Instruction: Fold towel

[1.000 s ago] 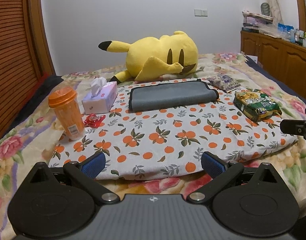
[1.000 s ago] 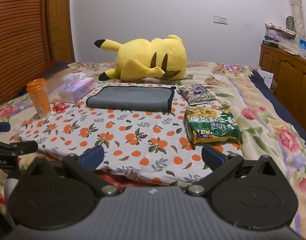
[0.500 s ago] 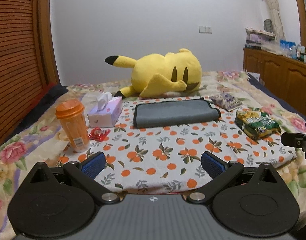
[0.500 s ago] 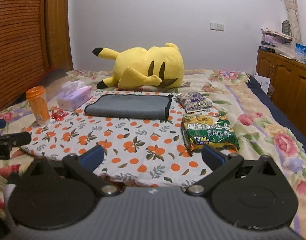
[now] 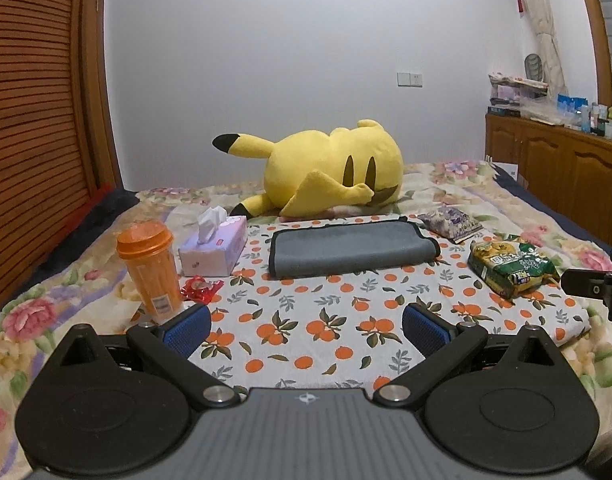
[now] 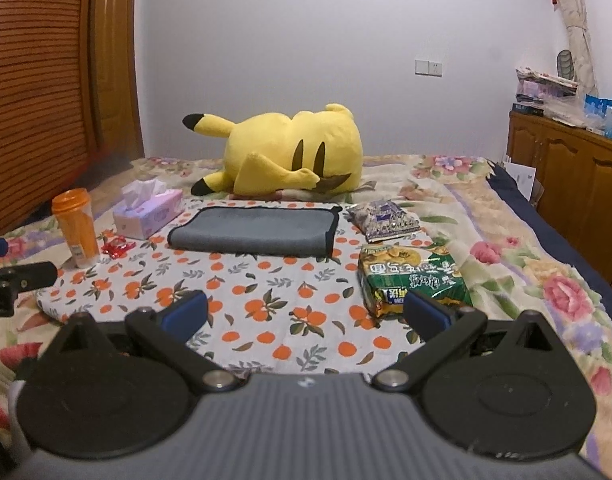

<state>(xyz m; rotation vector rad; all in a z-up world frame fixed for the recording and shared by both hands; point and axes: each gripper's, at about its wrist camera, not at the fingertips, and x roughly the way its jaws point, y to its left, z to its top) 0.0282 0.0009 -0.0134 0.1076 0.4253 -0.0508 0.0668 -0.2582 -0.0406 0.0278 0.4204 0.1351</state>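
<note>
A grey towel [image 5: 352, 249] with a dark edge lies folded into a flat rectangle at the far side of an orange-print cloth [image 5: 306, 320] on the bed; it also shows in the right wrist view [image 6: 253, 232]. My left gripper [image 5: 306, 326] is open and empty, held above the cloth's near edge, well short of the towel. My right gripper [image 6: 303, 314] is open and empty, also above the near edge. Each gripper shows at the edge of the other's view.
An orange cup [image 5: 149, 270], a tissue box [image 5: 213, 248] and a red wrapper [image 5: 199, 289] sit left of the towel. Two snack packs [image 5: 510, 266] [image 5: 452, 218] lie to its right. A yellow plush toy [image 5: 326, 176] lies behind. Wooden cabinets [image 5: 566, 172] stand at right.
Both grippers have pitched upward and pulled back a little, so the bed sits lower in both views. The towel has not moved. Both stay open.
</note>
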